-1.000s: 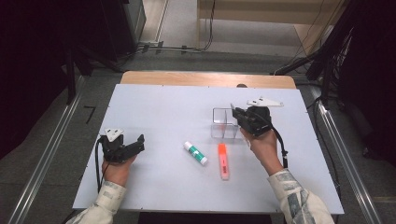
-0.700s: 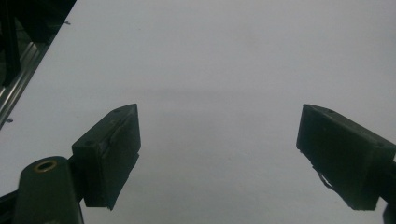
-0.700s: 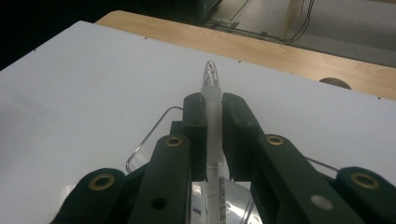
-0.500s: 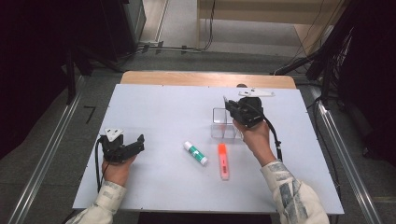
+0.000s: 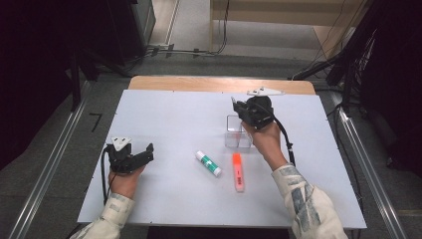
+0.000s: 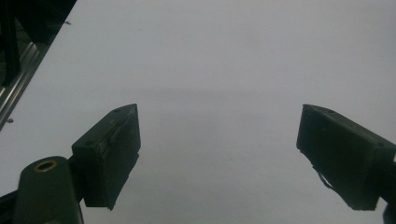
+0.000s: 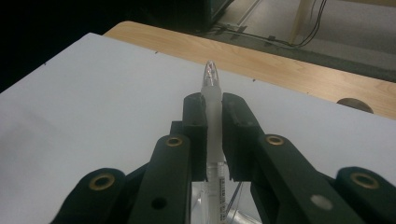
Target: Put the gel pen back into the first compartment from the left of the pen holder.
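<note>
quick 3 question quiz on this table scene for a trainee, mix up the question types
1. True or false: the right gripper is shut on a pen.
2. Which lies nearer the clear box: A the glue stick, B the orange highlighter?
3. Fill in: the left gripper has its jaws ___, with bare table between them.

Key: 1 true; 2 B; 3 open.

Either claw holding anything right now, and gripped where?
Right claw pinches a slim translucent white pen around its middle, tip poking out beyond the pads. Left claw is open, holding nothing.
</note>
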A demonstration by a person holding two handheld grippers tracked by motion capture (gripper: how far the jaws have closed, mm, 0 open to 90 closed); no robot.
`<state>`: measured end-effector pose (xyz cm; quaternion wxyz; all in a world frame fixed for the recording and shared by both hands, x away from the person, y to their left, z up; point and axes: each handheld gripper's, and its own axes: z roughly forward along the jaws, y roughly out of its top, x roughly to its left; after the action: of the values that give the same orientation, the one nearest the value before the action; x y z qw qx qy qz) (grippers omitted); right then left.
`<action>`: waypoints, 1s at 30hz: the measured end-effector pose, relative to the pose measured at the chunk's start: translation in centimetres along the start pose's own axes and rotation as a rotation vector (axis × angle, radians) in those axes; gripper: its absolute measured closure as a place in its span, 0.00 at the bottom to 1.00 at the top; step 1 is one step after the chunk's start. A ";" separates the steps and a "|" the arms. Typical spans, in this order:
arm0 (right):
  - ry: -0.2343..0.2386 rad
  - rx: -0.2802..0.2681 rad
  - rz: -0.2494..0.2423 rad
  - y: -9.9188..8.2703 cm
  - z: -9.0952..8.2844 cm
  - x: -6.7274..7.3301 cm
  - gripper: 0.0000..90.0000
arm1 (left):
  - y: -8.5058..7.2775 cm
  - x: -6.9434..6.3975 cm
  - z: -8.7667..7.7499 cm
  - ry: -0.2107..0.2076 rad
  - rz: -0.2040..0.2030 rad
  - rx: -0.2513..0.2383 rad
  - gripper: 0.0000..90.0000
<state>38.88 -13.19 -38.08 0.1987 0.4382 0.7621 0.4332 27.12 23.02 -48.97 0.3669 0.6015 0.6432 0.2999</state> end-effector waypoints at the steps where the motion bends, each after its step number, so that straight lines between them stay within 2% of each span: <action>1: -0.002 0.001 -0.005 0.1 0.1 0.0 0.88 | 0.0 0.0 0.0 0.000 -0.001 -0.001 0.16; 30: -0.007 0.003 0.007 2.7 3.2 0.6 0.87 | 0.0 0.2 0.0 -0.004 -0.005 -0.004 0.16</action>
<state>42.12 -10.48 -37.53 0.1993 0.4426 0.7606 0.4312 27.17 23.23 -48.97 0.3701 0.5998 0.6433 0.2991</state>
